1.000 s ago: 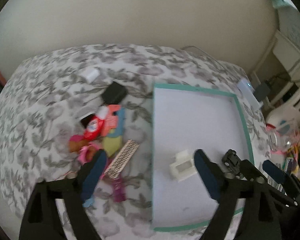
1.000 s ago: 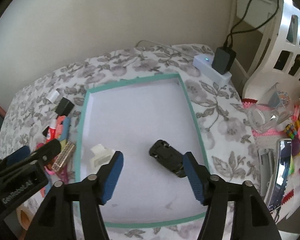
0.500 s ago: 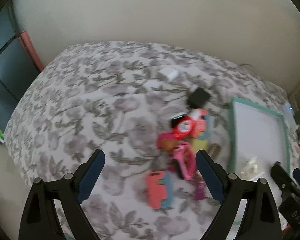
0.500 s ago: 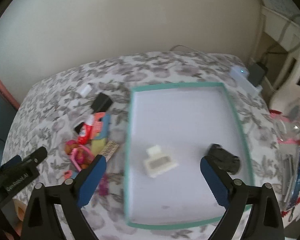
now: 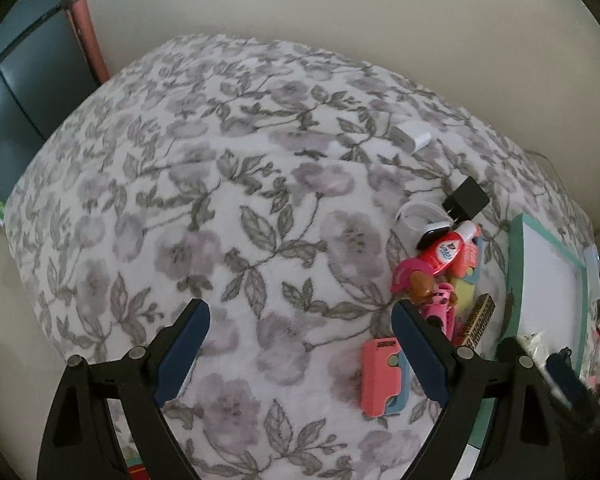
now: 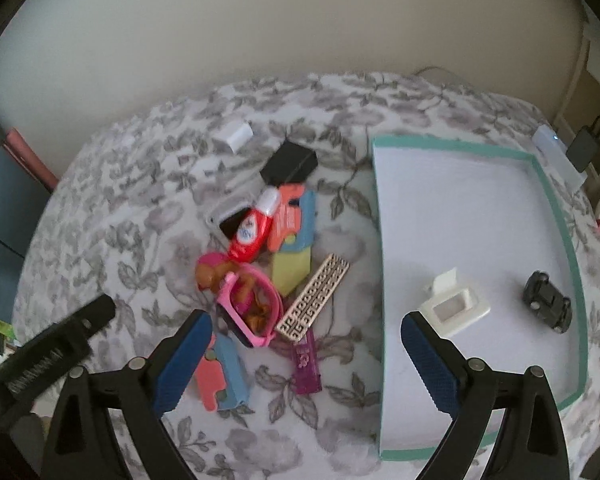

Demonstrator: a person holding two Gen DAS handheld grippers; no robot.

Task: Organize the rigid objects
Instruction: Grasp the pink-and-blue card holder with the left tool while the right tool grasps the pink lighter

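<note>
A plain cream wall rises behind a surface draped in a grey-and-mauve floral cloth; at the cloth's far left corner stand a pink upright strip and dark blue-grey panels; light is soft and dim.

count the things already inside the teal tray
2. A white plastic holder lies near the tray's front left, and a black toy car sits by its right rim. Nothing else shows inside.

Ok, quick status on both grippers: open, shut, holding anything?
Left gripper: open, holding nothing, above the floral cloth.
Right gripper: open, holding nothing.
</note>
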